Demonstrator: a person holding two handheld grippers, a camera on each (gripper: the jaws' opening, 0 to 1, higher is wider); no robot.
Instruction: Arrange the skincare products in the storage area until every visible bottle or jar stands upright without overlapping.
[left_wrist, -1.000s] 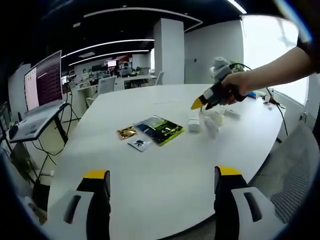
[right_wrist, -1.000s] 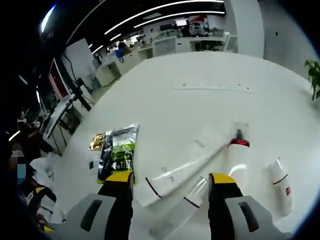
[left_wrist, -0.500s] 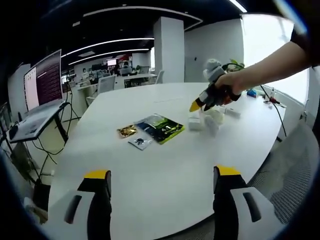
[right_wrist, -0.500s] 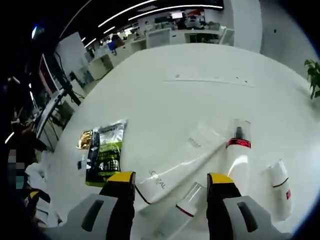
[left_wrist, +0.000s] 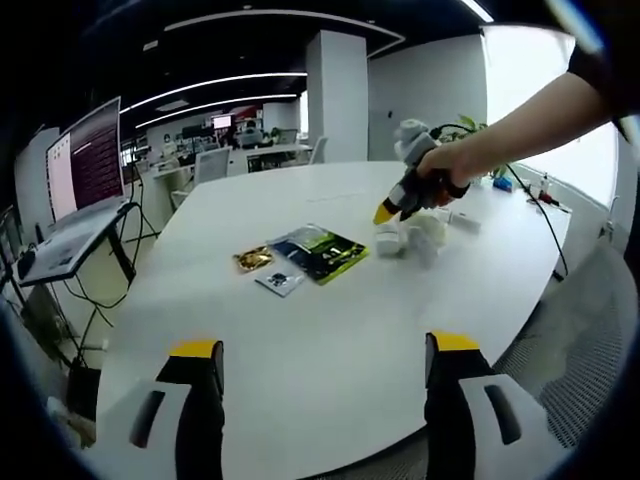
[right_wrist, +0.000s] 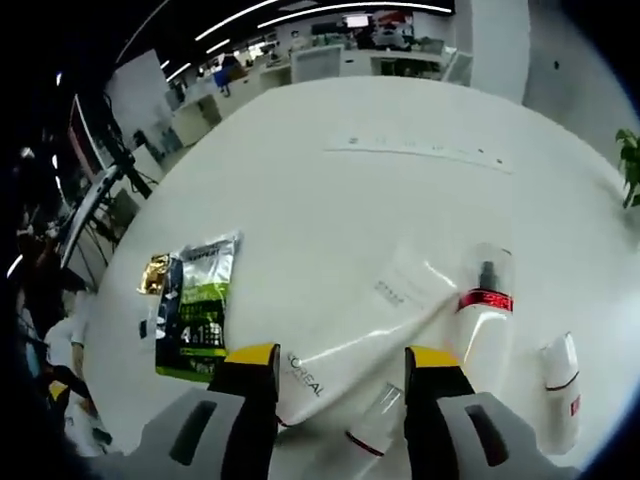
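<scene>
Several white skincare products lie flat on the white table (right_wrist: 400, 130). A long white tube (right_wrist: 350, 345) lies slantwise between the jaws of my right gripper (right_wrist: 340, 358), which is open just above it. A spray bottle with a red band (right_wrist: 483, 318) lies to its right. A small clear-capped bottle (right_wrist: 375, 422) lies near the right jaw, and another white bottle (right_wrist: 560, 380) lies farther right. In the left gripper view the right gripper (left_wrist: 392, 208), held by a hand (left_wrist: 440, 165), hovers over the products (left_wrist: 412, 240). My left gripper (left_wrist: 325, 346) is open and holds nothing, far from them, over the near table edge.
A green sachet (left_wrist: 320, 253), a gold packet (left_wrist: 253, 261) and a small packet (left_wrist: 280, 283) lie left of the products. A flat white packet (right_wrist: 405, 285) lies beside the tube. A laptop on a stand (left_wrist: 85, 165) is at the left. A mesh chair (left_wrist: 575, 335) stands right.
The right gripper has moved left and slightly away along the table, coming lower over the white tube. The products and packets lie as before. My left gripper has held still.
</scene>
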